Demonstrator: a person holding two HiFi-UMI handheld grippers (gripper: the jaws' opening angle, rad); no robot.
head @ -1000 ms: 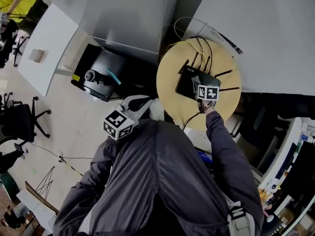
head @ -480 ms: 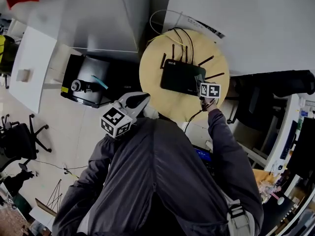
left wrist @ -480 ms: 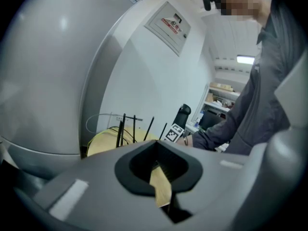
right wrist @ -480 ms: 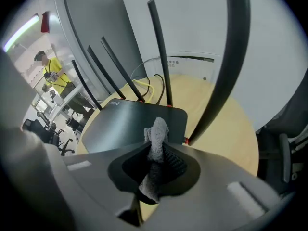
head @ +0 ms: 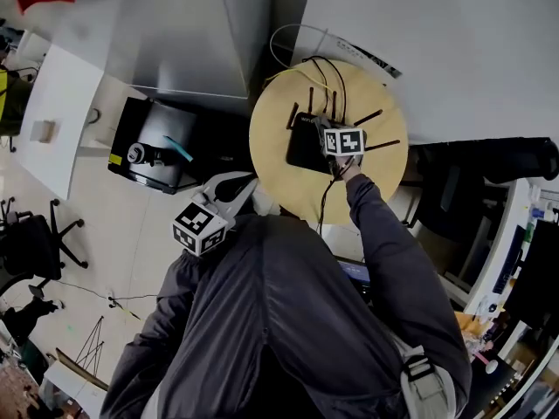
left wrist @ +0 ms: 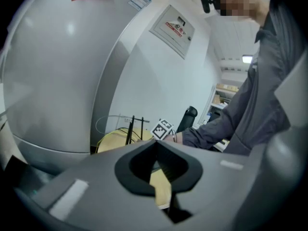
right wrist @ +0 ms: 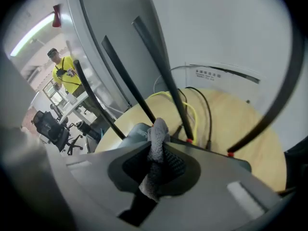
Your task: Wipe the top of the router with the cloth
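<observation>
A black router (head: pixel 303 147) with several upright antennas lies on a round wooden table (head: pixel 288 190). My right gripper (head: pixel 336 136) is over the router's middle, its marker cube covering part of the top. It is shut on a grey cloth (right wrist: pixel 155 163), which bulges up between the jaws in the right gripper view (right wrist: pixel 157 146). The router's rear edge (right wrist: pixel 238 162) and antennas (right wrist: pixel 161 66) show just beyond. My left gripper (head: pixel 247 182) hangs off the table's near left edge, shut and empty (left wrist: pixel 155 146); the table (left wrist: pixel 113 141) lies ahead of it.
Yellow and black cables (head: pixel 327 68) loop behind the router against a white wall. A black case (head: pixel 162 142) sits on the floor at left, beside a grey partition (head: pixel 175 33). Office chairs (head: pixel 31 247) and a white desk (head: pixel 57 94) stand further left.
My right gripper with the cloth has slid left across the router, from its right end to about its middle. The left gripper stays off the table's edge.
</observation>
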